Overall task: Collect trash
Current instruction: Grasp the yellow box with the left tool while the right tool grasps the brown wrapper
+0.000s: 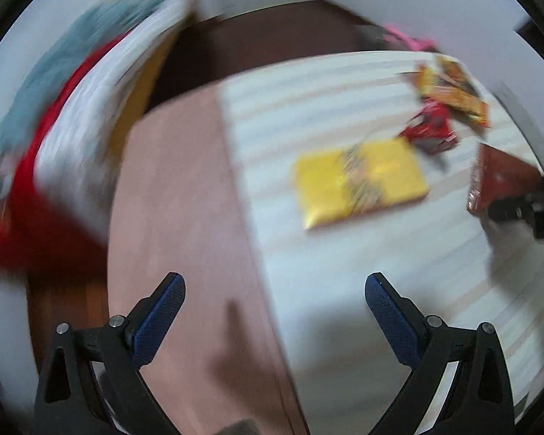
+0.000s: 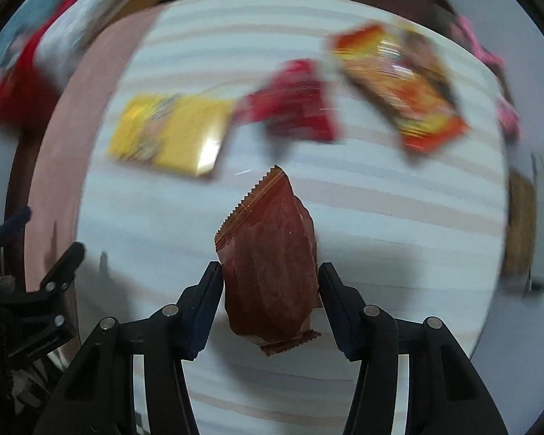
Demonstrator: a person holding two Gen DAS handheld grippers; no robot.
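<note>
My right gripper is shut on a brown wrapper and holds it above the striped cloth; the wrapper also shows at the right in the left wrist view. A yellow packet, a red wrapper and an orange packet lie on the cloth beyond it. My left gripper is open and empty over the cloth's left edge. Both views are motion-blurred.
The striped cloth covers part of a pinkish table top. A red, white and blue bundle stands at the left. Something pink lies at the far right edge. The left gripper shows at the left of the right wrist view.
</note>
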